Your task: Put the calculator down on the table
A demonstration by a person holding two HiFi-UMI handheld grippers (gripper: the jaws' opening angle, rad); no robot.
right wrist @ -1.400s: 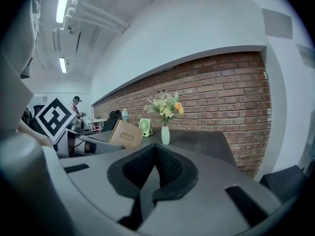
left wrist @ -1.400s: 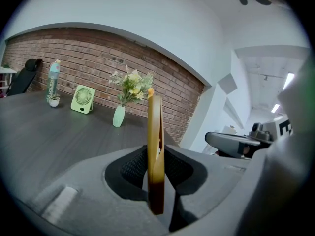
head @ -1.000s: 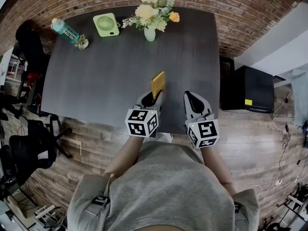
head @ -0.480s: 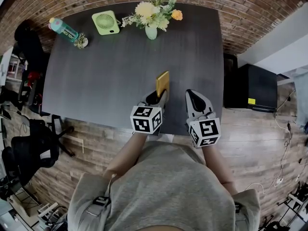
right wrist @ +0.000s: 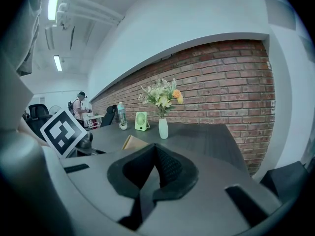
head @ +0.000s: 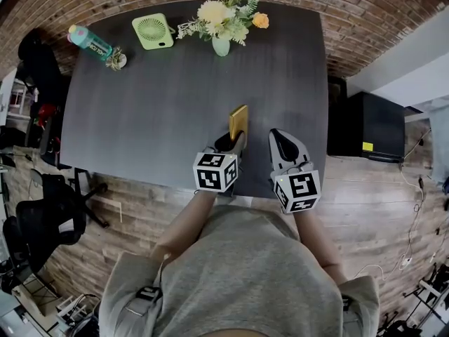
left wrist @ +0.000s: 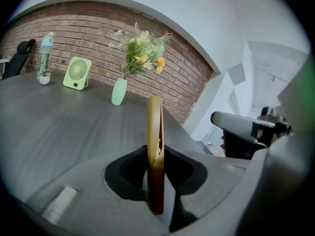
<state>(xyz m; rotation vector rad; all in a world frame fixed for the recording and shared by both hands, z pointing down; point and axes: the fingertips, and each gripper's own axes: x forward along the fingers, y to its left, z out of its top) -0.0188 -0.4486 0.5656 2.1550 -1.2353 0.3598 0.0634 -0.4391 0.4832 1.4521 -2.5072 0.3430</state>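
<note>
The calculator (head: pixel 238 121) is a thin gold-yellow slab, held on edge over the dark table (head: pixel 140 104) near its front right part. My left gripper (head: pixel 232 140) is shut on its near end; in the left gripper view the calculator (left wrist: pixel 155 151) stands upright between the jaws. Whether its lower edge touches the tabletop I cannot tell. My right gripper (head: pixel 280 140) hovers just right of it, shut with nothing between its jaws (right wrist: pixel 156 173). The calculator (right wrist: pixel 133 142) shows to the left in the right gripper view.
At the table's far edge stand a vase of flowers (head: pixel 221 20), a small green fan (head: pixel 153 31) and a teal bottle (head: pixel 90 42). A black cabinet (head: pixel 365 128) sits right of the table and an office chair (head: pixel 42 213) left. A person stands far off (right wrist: pixel 78 104).
Both grippers and the calculator have sunk a little toward the table, and the left gripper has tipped slightly downward. The grip on the calculator is unchanged.
</note>
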